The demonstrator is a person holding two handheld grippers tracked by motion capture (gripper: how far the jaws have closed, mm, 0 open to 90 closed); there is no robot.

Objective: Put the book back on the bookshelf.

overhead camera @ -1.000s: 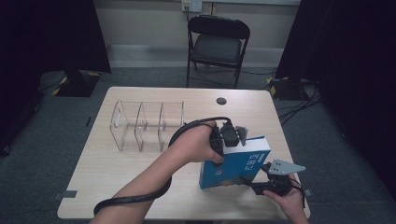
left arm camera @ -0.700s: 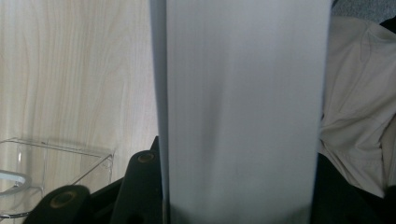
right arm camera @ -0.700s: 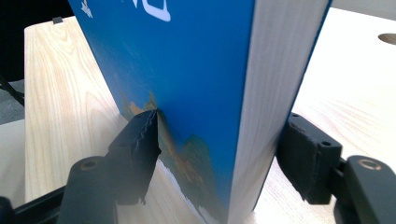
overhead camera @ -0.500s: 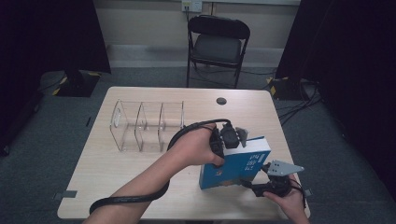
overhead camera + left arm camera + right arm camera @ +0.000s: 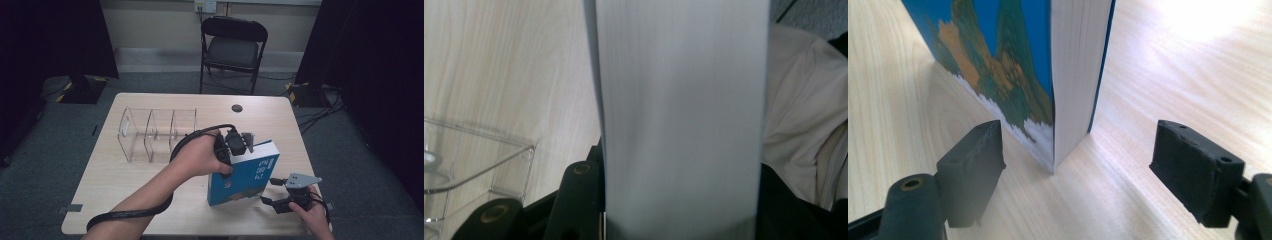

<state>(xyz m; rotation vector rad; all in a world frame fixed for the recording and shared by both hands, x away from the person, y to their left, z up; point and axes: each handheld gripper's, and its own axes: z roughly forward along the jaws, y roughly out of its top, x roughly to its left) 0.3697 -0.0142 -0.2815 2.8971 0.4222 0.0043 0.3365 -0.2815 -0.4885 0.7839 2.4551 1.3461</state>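
Dim room w/ dark curtains at the sides, grey floor, and a black folding chair [image 5: 233, 45] behind a pale wood table [image 5: 125, 200]. On the table's left part stands a clear plastic rack [image 5: 155, 132] w/ a few slots.

A blue book [image 5: 245, 175] stands up on its bottom edge near the front right of the table, just right of the rack but not touching it.

The left gripper [image 5: 235, 145] sits on the top of the book, held by the person's left hand [image 5: 200, 155]. In the left gripper view the white page edge [image 5: 684, 120] runs right up the middle, w/ a black jaw pressed against each side, so the jaws are clamped on the book. The rack [image 5: 474, 160] shows at the left there.

The right gripper [image 5: 287, 202] is low by the book's lower right corner, near the table's front edge, in the right hand [image 5: 315, 215]. In the right gripper view its jaws stand wide apart, one each side of the book's corner [image 5: 1068, 100]. Neither jaw touches the book; there's a gap on both sides. Jaws are down close to the table top.
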